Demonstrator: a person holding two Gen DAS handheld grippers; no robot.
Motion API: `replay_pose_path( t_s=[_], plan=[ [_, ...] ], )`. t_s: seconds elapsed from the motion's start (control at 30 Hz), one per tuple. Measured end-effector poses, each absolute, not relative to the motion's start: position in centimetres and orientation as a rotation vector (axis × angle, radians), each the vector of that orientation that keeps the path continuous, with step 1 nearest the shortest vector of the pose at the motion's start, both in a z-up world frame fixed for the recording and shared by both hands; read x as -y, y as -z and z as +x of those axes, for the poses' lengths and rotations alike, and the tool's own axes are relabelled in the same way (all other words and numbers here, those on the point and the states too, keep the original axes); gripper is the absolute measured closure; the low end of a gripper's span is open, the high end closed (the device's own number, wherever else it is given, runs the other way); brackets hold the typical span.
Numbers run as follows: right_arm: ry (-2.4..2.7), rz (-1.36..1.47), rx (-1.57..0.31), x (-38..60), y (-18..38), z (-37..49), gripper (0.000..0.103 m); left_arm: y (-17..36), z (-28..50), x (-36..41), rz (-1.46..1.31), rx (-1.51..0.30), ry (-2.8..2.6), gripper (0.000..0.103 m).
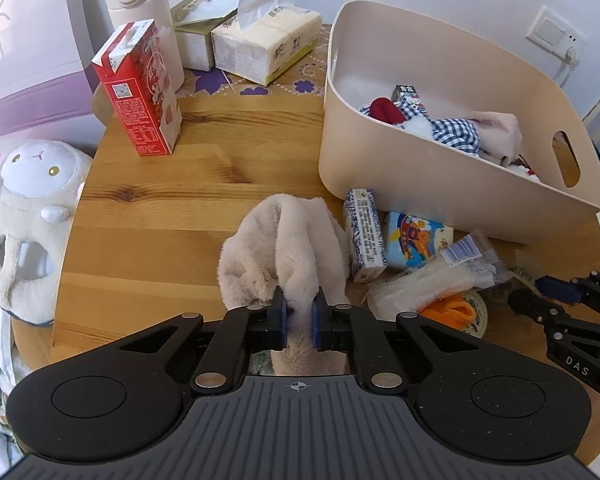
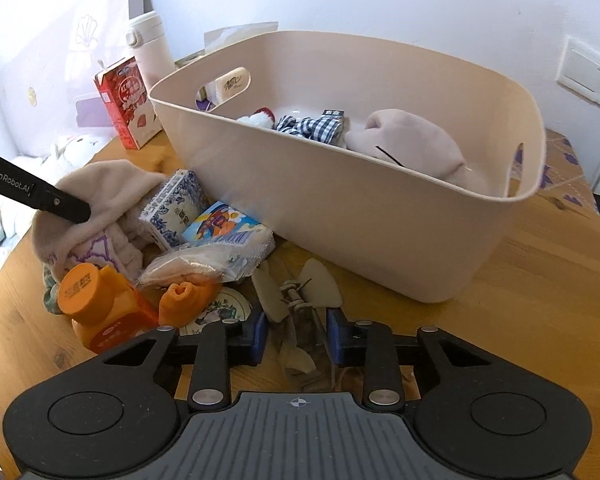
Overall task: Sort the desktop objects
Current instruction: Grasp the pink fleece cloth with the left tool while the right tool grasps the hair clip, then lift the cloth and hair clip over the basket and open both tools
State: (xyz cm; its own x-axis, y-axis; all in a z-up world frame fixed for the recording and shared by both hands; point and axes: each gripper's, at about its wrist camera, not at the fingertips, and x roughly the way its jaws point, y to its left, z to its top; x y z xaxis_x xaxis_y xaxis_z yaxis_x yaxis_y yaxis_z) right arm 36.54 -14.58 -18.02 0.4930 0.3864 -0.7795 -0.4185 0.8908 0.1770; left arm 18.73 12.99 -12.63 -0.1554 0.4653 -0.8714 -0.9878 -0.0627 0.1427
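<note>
My left gripper [image 1: 299,312] is shut on a fuzzy beige plush cloth [image 1: 288,240], which bunches on the wooden table [image 1: 172,216]; it also shows in the right wrist view [image 2: 100,192]. My right gripper [image 2: 296,334] is open around a small beige propeller-like fan piece [image 2: 300,292] lying on the table. The beige storage bin [image 1: 420,172] holds checked cloth, a pink cloth and small toys; it also shows in the right wrist view [image 2: 360,216]. A pile of a blue-white carton [image 2: 176,208], a cartoon packet [image 2: 220,224], a plastic bag [image 2: 204,264] and an orange bottle [image 2: 100,308] lies beside it.
A red carton [image 1: 140,92], a white thermos [image 1: 140,12] and tissue packs [image 1: 264,44] stand at the table's far side. A white plush sheep [image 1: 28,216] sits off the left edge. A round tin [image 2: 220,308] lies under an orange item [image 2: 184,296].
</note>
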Motion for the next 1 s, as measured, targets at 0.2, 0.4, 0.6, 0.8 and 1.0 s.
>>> replay_pose_path(
  t_s=[0.2,0.4,0.6,0.8,1.0],
  plan=[
    [-0.442,-0.013,-0.916,15.5,17.3,35.0,0.076,11.8,18.9,-12.2,-0.756,-0.915,-1.523,0.093],
    [-0.406,0.005,-0.889,16.1,16.5,33.9,0.076,11.4,18.8,-11.5,-0.729,-0.912,-1.514,0.093],
    [-0.389,0.014,-0.858,16.3,15.4,32.7,0.077,10.6,18.6,-10.8,-0.713,-0.890,-1.510,0.093],
    [-0.374,0.017,-0.825,16.5,13.9,31.8,0.076,9.6,18.3,-10.3,-0.698,-0.865,-1.514,0.093],
    [-0.356,0.018,-0.794,16.6,12.7,31.2,0.077,8.3,18.0,-9.6,-0.666,-0.818,-1.511,0.094]
  ],
)
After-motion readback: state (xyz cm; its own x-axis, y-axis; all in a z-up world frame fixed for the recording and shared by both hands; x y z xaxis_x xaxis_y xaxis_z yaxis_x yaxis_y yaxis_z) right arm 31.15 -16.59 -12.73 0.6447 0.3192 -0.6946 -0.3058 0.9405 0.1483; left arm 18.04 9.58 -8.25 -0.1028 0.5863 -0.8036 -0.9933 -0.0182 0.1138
